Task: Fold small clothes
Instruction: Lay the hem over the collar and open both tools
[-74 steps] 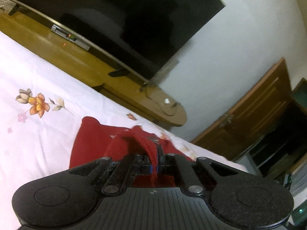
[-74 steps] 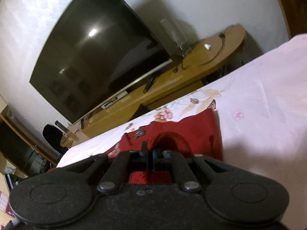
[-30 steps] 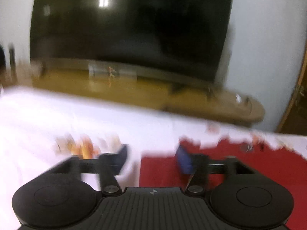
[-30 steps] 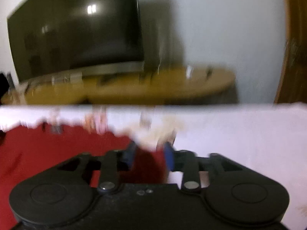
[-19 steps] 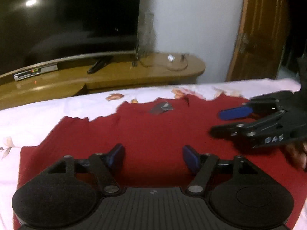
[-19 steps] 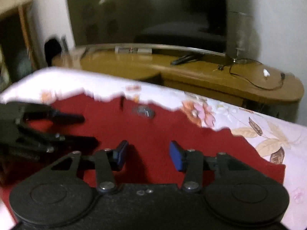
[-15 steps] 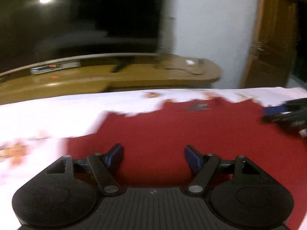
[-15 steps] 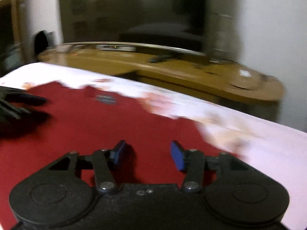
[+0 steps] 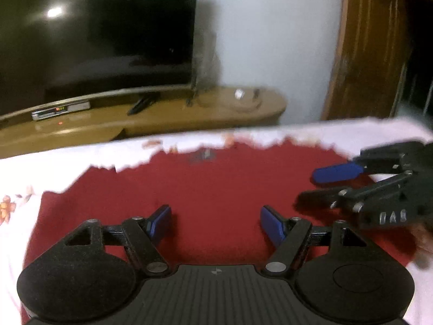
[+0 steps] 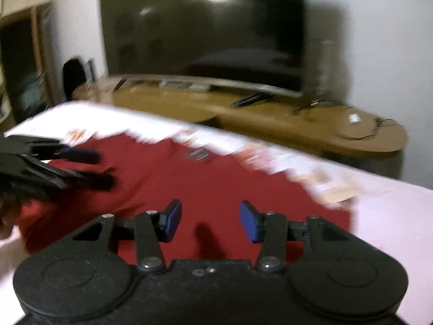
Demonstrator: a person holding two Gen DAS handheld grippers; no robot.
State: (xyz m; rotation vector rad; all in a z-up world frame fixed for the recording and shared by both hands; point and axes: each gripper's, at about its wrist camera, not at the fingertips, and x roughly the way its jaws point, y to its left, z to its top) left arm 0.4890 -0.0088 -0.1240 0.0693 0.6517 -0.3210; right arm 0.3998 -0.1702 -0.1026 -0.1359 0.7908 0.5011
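Observation:
A red knitted garment (image 9: 216, 187) lies spread flat on the white floral bedsheet (image 9: 16, 168); it also shows in the right wrist view (image 10: 211, 187). My left gripper (image 9: 215, 223) is open and empty, just above the garment's near edge. My right gripper (image 10: 209, 220) is open and empty over the garment's near right part. Each gripper shows in the other's view: the right one (image 9: 311, 189) at the right, the left one (image 10: 100, 168) at the left, both open above the cloth.
Beyond the bed stands a low wooden TV bench (image 9: 162, 119) with a large dark television (image 9: 94, 32), a set-top box (image 9: 61, 109) and cables. A wooden door (image 9: 373, 48) is at the right. The sheet (image 10: 392, 216) extends right of the garment.
Both grippers have let go of the red garment and opened. It now lies spread flat. Both grippers have swung back over its near edge, facing each other.

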